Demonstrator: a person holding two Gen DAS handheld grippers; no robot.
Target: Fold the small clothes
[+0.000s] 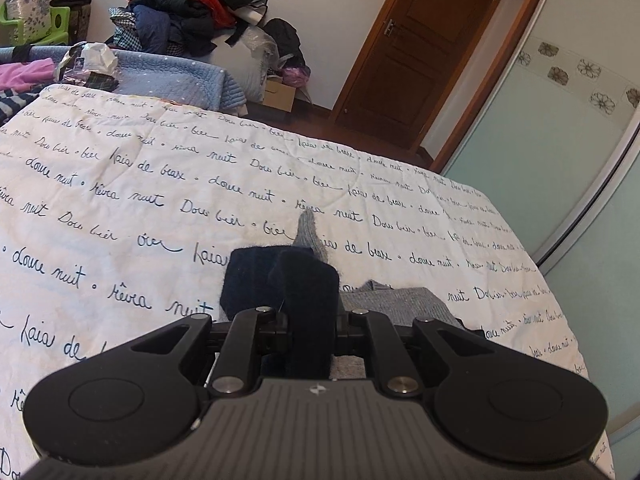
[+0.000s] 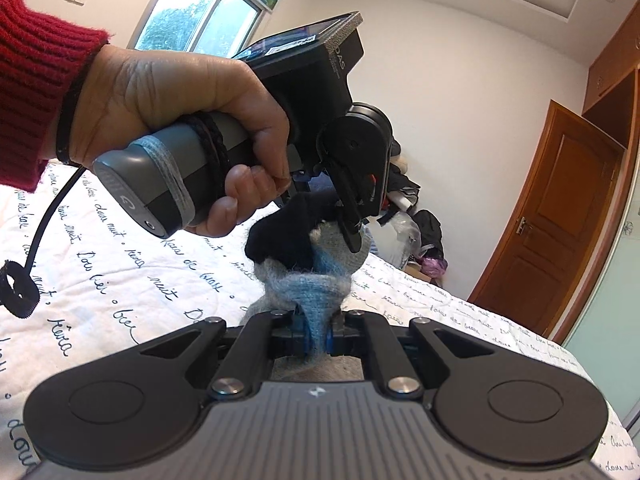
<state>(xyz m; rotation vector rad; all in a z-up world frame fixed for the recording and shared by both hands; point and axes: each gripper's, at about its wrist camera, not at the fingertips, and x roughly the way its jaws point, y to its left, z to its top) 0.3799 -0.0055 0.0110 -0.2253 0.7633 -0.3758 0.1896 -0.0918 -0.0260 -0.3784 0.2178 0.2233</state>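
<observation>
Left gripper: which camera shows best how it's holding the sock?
The right wrist view. It shows the left gripper from outside, shut on the dark end of the sock, above the quilt. The left wrist view shows only dark fabric between its own jaws.

The left gripper (image 1: 310, 320) is matt black plastic with shiny metal pivot pins; its jaws pinch fuzzy dark navy knit (image 1: 304, 280) of a sock. Grey ribbed knit (image 1: 396, 304) lies at three o'clock. The quilt (image 1: 120, 184) is soft stitched cotton. The door (image 1: 420, 52) at one o'clock is glossy wood.
</observation>
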